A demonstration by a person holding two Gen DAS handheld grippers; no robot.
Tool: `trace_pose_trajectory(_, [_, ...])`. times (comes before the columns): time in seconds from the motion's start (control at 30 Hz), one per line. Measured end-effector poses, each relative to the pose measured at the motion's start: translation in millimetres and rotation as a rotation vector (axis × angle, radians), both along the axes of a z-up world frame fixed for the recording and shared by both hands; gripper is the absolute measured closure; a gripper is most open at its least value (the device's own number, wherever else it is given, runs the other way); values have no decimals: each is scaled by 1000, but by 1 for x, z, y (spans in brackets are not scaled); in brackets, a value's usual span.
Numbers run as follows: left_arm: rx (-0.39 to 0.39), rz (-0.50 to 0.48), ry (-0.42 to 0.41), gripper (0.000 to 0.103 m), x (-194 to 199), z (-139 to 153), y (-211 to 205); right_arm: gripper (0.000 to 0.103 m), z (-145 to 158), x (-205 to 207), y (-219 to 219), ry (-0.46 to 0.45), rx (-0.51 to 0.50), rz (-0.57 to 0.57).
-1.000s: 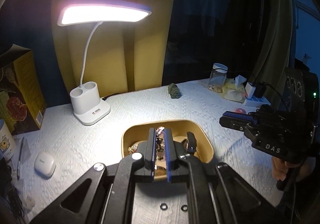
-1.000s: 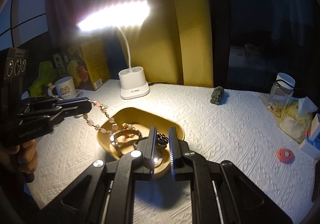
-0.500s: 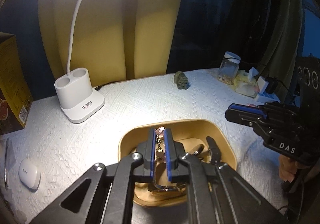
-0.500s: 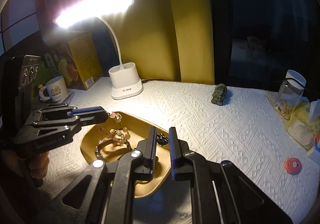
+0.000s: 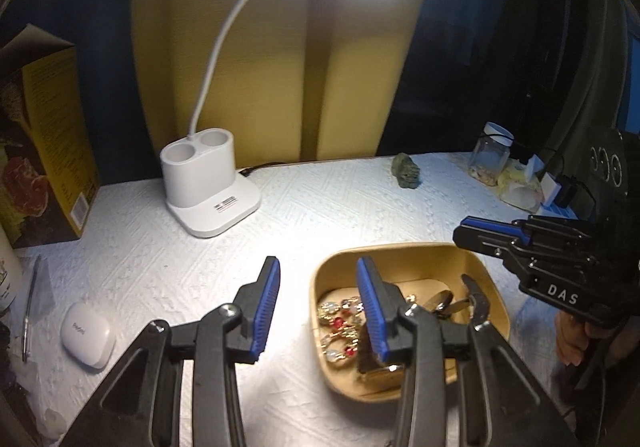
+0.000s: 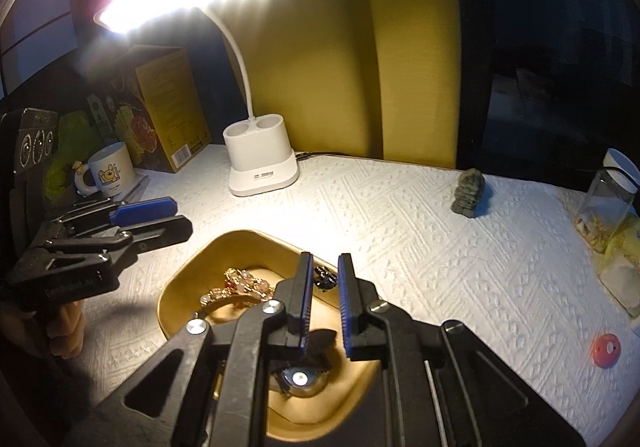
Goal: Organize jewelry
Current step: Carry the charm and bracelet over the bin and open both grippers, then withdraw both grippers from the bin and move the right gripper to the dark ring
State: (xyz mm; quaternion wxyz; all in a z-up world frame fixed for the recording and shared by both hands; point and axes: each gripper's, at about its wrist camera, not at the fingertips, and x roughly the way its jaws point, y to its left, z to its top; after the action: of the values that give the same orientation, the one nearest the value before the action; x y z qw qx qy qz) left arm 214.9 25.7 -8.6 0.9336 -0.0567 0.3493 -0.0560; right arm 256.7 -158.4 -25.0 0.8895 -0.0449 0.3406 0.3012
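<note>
A tan tray [image 5: 420, 253] [image 6: 180, 289] on the white textured table holds a beaded bracelet with pink and red beads [image 5: 340, 323] [image 6: 244, 285], a watch [image 6: 298, 379], a dark clip [image 5: 476, 301] and a small black piece [image 6: 326, 277]. My left gripper [image 5: 318, 301] is wide open and empty, over the tray's left rim; it shows at the left in the right wrist view [image 6: 160, 217]. My right gripper [image 6: 323, 299] is a little open and empty above the tray; it shows at the right in the left wrist view [image 5: 480, 231].
A lit white desk lamp [image 5: 210, 191] [image 6: 262, 163] stands behind the tray. A yellow box [image 5: 44, 151], a mug [image 6: 108, 169], a white earbud case [image 5: 86, 335] and a pen [image 5: 30, 307] are left. A stone figure [image 6: 468, 193], a jar [image 6: 608, 195] and a red disc [image 6: 606, 349] are right.
My left gripper has opened wide and let the beaded bracelet go into the tray, then shifted left. My right gripper has stayed a little open above the tray.
</note>
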Motion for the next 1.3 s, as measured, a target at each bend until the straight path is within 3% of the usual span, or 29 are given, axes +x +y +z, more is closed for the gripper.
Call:
trace_pose_trajectory(0.17, [0,25,9,64,-7,-2,16,91,-5,5,11,23,-2,-17])
trace_pose_trajectory(0.3, [-7,34,5,64,-11,-3,23,68,-6,5,15,31,-3,-24])
trace_pose_trajectory(0.63, [-22,32,-15,63,-30,3,24,68,2,-13,16,15,-6,-38])
trace_pose_trajectory(0.9, [-25,44,-42,57,-55,9,22,68,8,-39,13,-1,-5,-40])
trace_pose_trajectory(1.3, [-24,36,-55,55,-94,6,14,68,4,-85,8,-8,-9,-43])
